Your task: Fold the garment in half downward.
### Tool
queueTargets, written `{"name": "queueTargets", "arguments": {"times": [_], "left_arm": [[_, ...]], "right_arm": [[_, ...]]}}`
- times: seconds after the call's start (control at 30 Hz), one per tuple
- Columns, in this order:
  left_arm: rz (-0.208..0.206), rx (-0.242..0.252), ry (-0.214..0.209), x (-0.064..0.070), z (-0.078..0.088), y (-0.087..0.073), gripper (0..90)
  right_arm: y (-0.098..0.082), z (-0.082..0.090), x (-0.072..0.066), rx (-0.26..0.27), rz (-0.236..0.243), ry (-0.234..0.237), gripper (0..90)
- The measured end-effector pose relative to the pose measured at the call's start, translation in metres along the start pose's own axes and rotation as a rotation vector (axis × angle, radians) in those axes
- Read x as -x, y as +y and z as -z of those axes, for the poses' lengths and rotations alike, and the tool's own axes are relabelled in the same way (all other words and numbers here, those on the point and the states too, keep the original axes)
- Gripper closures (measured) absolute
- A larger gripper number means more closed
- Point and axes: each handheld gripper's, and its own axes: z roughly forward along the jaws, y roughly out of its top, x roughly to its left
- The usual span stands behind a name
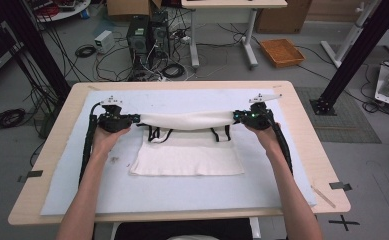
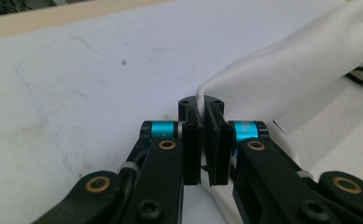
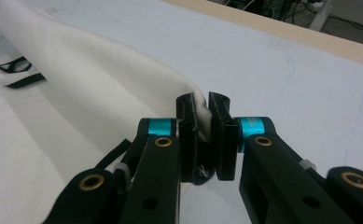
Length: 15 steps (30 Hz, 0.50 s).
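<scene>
A white cloth bag with black straps lies on the pale mat in the middle of the table. Its far edge is lifted and stretched between the two grippers. My left gripper is shut on the left corner of that edge; in the left gripper view the white fabric is pinched between the closed jaws of that gripper. My right gripper is shut on the right corner, with the white fabric clamped in the right gripper. A person's hands hold both tools.
The pale mat covers most of the wooden table. Beyond the table lie floor cables, computer boxes, another table's legs and an orange tray. Black frame posts stand at both sides.
</scene>
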Motion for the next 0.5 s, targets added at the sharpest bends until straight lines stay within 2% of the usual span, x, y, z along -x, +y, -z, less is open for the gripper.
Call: {"name": "queueTargets", "arguments": {"times": [0.27,0.33,0.4,0.5], "left_arm": [[-0.038,0.003,-0.042,0.019,0.020,-0.027,85.9],[-0.052,0.008,-0.047,0.023,0.024,-0.035,85.9],[-0.083,0.017,-0.031,0.028,0.029,-0.044,85.9],[-0.107,0.023,-0.022,0.035,0.036,-0.055,85.9]], "right_arm": [[-0.037,0.018,-0.019,0.002,-0.010,0.037,83.1],[-0.048,0.022,-0.021,0.019,-0.026,0.066,83.1],[-0.057,0.026,-0.026,0.027,-0.017,0.072,83.2],[-0.067,0.030,-0.034,0.025,0.009,0.084,83.1]]}}
